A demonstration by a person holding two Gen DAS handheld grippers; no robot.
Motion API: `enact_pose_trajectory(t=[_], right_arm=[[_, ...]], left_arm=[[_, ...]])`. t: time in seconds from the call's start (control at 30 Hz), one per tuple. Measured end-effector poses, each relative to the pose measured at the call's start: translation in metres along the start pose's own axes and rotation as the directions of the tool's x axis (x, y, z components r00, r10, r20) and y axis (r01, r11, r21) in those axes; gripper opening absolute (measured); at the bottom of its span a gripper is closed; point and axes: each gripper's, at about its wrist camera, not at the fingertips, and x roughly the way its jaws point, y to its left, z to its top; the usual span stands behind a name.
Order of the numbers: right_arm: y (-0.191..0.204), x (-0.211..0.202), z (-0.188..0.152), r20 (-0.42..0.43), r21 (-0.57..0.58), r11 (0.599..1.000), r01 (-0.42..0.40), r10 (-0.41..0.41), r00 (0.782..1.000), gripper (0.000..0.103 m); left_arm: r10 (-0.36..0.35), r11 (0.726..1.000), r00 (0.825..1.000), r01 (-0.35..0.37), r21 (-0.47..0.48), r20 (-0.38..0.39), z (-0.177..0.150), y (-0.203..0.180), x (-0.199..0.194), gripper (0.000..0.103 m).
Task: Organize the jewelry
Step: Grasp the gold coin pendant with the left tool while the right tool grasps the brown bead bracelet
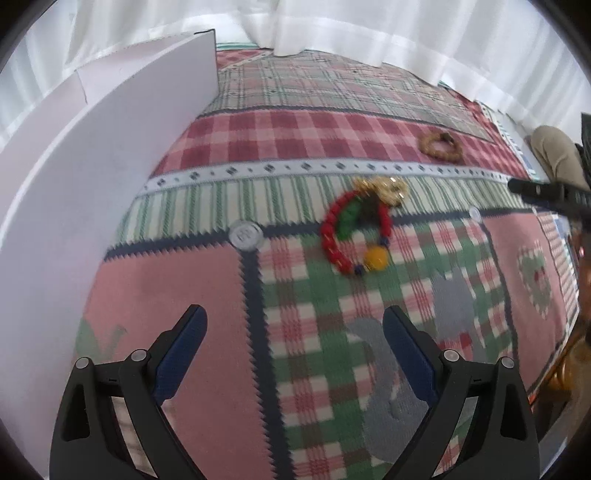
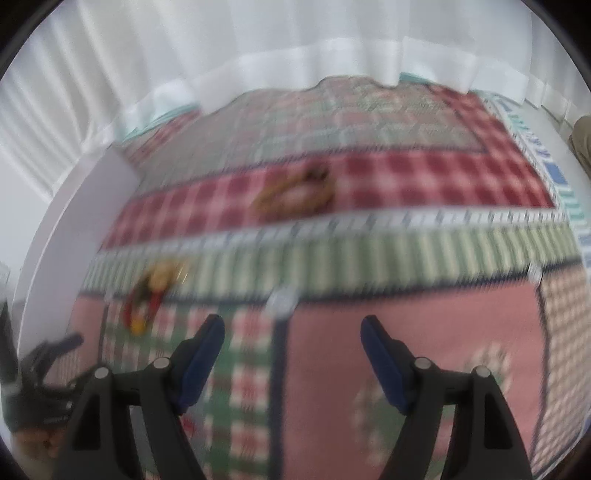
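A red bead bracelet (image 1: 336,240) with a yellow bead lies on the patchwork cloth (image 1: 221,369), tangled with a green piece and a gold piece (image 1: 388,190). A woven tan bracelet (image 1: 439,146) rests farther back on the red check patch. My left gripper (image 1: 295,317) hovers open and empty short of the red bracelet. In the blurred right wrist view the red bracelet (image 2: 142,301) shows at the left and the tan bracelet (image 2: 295,192) ahead. My right gripper (image 2: 291,325) is open and empty above the cloth.
A white box wall (image 1: 110,147) stands along the left side. Clear round buttons (image 1: 245,235) sit on the cloth seams. White curtains (image 1: 369,29) hang behind. The other gripper (image 1: 546,192) and a person's trouser leg (image 1: 557,151) show at the right edge.
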Motion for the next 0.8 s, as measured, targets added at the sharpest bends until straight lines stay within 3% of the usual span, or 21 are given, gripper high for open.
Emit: enact_pose_trajectory(t=[0.13, 0.27, 0.37, 0.53, 0.6, 0.63, 0.67, 0.7, 0.73, 0.8], right_arm=[[-0.023, 0.011, 0.045, -0.017, 0.072, 0.997, -0.01, 0.012, 1.0, 0.078], [-0.032, 0.017, 0.063, -0.021, 0.148, 0.988, -0.049, 0.052, 0.998, 0.078], [-0.027, 0.022, 0.068, -0.032, 0.13, 0.99, -0.054, 0.059, 0.998, 0.077], [-0.022, 0.027, 0.067, -0.044, 0.132, 0.989, -0.073, 0.079, 0.996, 0.076], [-0.021, 0.025, 0.063, -0.046, 0.133, 0.988, -0.081, 0.088, 0.995, 0.076], [-0.021, 0.023, 0.06, -0.049, 0.133, 0.987, -0.085, 0.092, 0.995, 0.076], [-0.021, 0.022, 0.058, -0.051, 0.134, 0.987, -0.085, 0.093, 0.994, 0.076], [-0.022, 0.021, 0.055, -0.054, 0.132, 0.988, -0.084, 0.092, 0.994, 0.076], [-0.023, 0.02, 0.053, -0.054, 0.13, 0.988, -0.082, 0.09, 0.994, 0.076], [-0.023, 0.017, 0.051, -0.056, 0.121, 0.99, -0.077, 0.084, 0.995, 0.076]], left_arm=[[-0.004, 0.999, 1.0, 0.004, 0.032, -0.005, 0.023, 0.005, -0.002, 0.096], [-0.022, 0.985, 1.0, 0.023, 0.17, -0.009, 0.047, -0.021, 0.005, 0.094], [-0.037, 0.967, 0.999, 0.044, 0.251, -0.031, 0.07, -0.047, 0.023, 0.083], [-0.041, 0.965, 0.993, 0.067, 0.255, -0.109, 0.105, -0.065, 0.062, 0.071], [-0.057, 0.969, 0.984, 0.095, 0.23, -0.166, 0.112, -0.066, 0.08, 0.048], [-0.071, 0.97, 0.984, 0.105, 0.218, -0.161, 0.113, -0.065, 0.08, 0.046], [-0.091, 0.97, 0.983, 0.124, 0.207, -0.16, 0.117, -0.065, 0.08, 0.026], [-0.12, 0.97, 0.978, 0.151, 0.189, -0.17, 0.12, -0.062, 0.079, 0.018], [-0.14, 0.971, 0.976, 0.168, 0.171, -0.166, 0.122, -0.06, 0.077, 0.012], [-0.172, 0.972, 0.973, 0.193, 0.135, -0.156, 0.127, -0.053, 0.069, 0.01]])
